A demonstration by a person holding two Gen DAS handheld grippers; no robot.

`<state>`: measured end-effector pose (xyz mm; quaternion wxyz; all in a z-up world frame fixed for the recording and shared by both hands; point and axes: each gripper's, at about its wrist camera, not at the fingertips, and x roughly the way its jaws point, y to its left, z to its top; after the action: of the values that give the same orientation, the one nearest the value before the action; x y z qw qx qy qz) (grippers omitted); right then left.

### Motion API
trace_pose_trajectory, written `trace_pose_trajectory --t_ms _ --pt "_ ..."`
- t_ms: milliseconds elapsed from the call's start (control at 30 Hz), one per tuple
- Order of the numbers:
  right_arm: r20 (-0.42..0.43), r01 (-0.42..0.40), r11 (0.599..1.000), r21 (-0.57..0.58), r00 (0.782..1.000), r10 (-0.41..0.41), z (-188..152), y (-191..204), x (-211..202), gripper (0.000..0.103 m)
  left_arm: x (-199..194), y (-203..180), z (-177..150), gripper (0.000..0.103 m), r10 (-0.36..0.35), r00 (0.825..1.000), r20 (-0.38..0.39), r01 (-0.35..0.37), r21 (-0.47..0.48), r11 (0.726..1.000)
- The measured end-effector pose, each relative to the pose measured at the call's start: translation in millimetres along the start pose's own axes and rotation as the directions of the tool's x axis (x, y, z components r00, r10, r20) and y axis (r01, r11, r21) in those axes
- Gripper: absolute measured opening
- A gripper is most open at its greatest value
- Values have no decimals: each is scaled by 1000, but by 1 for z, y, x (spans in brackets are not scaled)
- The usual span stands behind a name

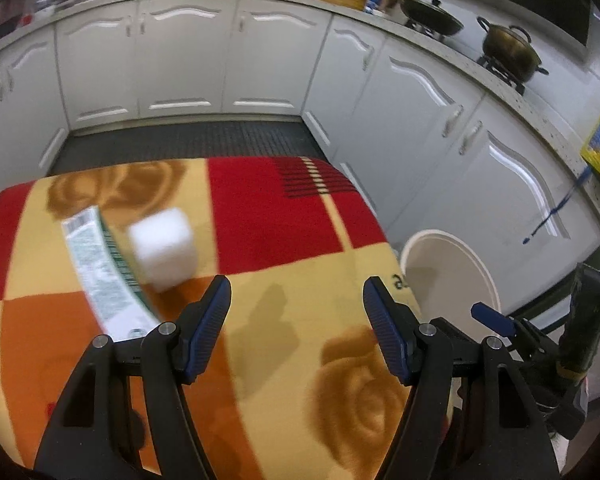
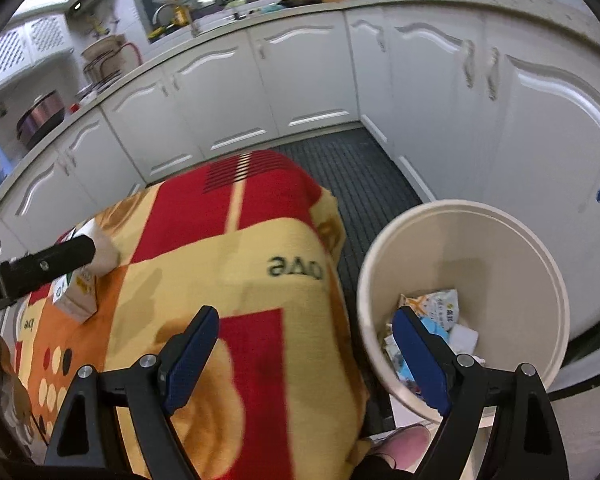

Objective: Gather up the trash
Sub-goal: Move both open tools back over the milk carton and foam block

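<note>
Hovering over the blanket-covered bench (image 1: pixel 284 216), the left hand-held gripper (image 1: pixel 296 300) had its jaws wide apart with nothing between them. Ahead of its left finger and to the left lay a white foam block (image 1: pixel 164 248), and touching the block's left side lay a long carton (image 1: pixel 100 268) with green print; both appeared blurred. Off the right edge of the bench, to the right of that gripper, stood a cream bin (image 1: pixel 452 268) on the floor.

The right hand-held gripper (image 2: pixel 304 328) was likewise spread wide and empty, its left finger over the blanket and its right finger over the bin (image 2: pixel 460 240). Inside the bin, just beyond that right finger, lay crumpled wrappers (image 2: pixel 436 312) and scraps of paper. Far to this gripper's left, the carton (image 2: pixel 76 296) rested on the bench, partly behind the other gripper's black finger. White cabinets (image 2: pixel 300 80) lined the background.
</note>
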<state>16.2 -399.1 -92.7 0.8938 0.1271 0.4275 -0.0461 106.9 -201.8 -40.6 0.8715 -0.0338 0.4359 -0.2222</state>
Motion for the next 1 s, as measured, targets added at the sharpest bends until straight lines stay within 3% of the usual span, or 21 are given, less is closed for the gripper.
trace_pose_trajectory --t_ms 367,567,767,1000 --pt "-14 -57 995 -80 998 56 2 46 6 87 -30 45 -3 68 32 999 11 -32 -34 999" --pt "-10 -90 989 -117 996 89 8 68 5 87 -42 90 1 68 28 1000 -3 -28 -123 992" --pt "-20 -119 983 -141 993 118 16 89 13 87 -31 108 6 68 26 998 -56 -34 -159 987" --pt "-27 -132 977 -167 991 129 20 100 16 87 -7 104 7 68 18 993 -113 -35 -150 988"
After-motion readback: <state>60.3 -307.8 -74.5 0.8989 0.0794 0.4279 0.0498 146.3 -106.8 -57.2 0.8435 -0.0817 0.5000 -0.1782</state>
